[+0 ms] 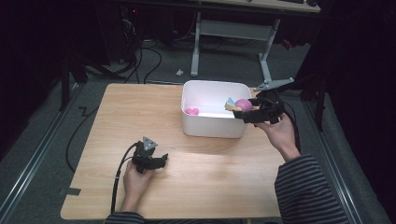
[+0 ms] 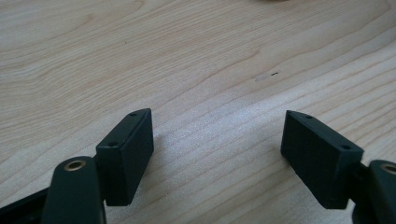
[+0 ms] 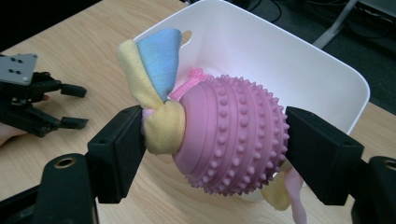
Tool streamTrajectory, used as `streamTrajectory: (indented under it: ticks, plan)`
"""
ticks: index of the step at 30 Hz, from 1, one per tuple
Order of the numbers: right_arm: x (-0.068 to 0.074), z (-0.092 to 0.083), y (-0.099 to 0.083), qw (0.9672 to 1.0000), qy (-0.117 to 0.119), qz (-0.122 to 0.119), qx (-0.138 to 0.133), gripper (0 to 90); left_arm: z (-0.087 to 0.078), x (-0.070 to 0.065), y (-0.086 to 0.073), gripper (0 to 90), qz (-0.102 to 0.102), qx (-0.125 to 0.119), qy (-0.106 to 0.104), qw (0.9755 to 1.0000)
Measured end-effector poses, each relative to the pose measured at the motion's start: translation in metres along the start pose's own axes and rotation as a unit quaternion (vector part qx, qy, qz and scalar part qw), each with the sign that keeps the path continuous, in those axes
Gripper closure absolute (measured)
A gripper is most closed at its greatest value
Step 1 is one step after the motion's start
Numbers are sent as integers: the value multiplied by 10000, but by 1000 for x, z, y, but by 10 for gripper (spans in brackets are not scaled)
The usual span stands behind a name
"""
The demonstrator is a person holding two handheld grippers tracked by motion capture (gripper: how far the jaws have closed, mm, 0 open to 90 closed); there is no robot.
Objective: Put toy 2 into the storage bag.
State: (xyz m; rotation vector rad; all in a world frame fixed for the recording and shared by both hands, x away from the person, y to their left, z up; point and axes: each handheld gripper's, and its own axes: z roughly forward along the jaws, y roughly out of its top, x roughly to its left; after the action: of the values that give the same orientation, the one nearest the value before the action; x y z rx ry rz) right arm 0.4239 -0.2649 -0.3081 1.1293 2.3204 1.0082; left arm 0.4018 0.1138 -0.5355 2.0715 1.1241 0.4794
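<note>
My right gripper (image 1: 248, 112) (image 3: 215, 144) is shut on a pink knobbed ball toy (image 3: 233, 135) (image 1: 243, 104) with yellow, blue and pink cloth knotted through it. It holds the toy just above the right rim of the white bin (image 1: 212, 125) (image 3: 299, 51). Two small pink balls (image 1: 191, 111) lie inside the bin at its left. My left gripper (image 1: 159, 161) (image 2: 217, 154) rests low over the wooden table (image 1: 140, 107) (image 2: 187, 60) near the front left, jaws wide apart with bare wood between them. That left gripper (image 3: 60, 105) lies farther off in the right gripper view.
The table's front and right edges lie close to the person's striped sleeves (image 1: 308, 186). Beyond the far edge stands a desk frame (image 1: 233, 32) with cables on the floor (image 1: 149, 56).
</note>
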Motion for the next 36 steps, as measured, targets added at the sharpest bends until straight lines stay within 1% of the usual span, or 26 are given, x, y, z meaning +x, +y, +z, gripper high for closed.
streamTrajectory:
  ticks: [1, 5, 10, 12, 14, 18, 19, 24, 36]
  plan:
    - [-1, 1, 1, 10000, -29, -18, 19, 234, 0, 0, 0, 260, 1, 2, 0, 10000]
    - [-4, 8, 7, 9999, -12, 90, 63, 233, 0, 0, 0, 260, 0, 2, -2, 10000]
    - [-6, 15, 10, 9999, -23, 82, 109, 233, 0, 0, 0, 260, -1, 7, -8, 10000]
    - [-8, 19, 12, 9999, -10, 129, 111, 233, 0, 0, 0, 260, -1, 8, -8, 10000]
    - [-9, 23, 12, 9997, -18, 170, 159, 233, 0, 0, 0, 260, -2, 7, -9, 10000]
    - [-11, 29, 13, 9997, -20, 175, 184, 232, 0, 0, 0, 260, -2, 6, -8, 10000]
    - [-11, 30, 13, 9995, -21, 216, 210, 232, 0, 0, 0, 260, -2, 0, -2, 10000]
    - [-13, 37, 14, 9994, -21, 256, 213, 232, 0, 0, 0, 260, 0, 10, -12, 10000]
    - [-13, 64, 16, 9985, 26, 286, 475, 229, 0, 0, 0, 260, -5, 5, -10, 10000]
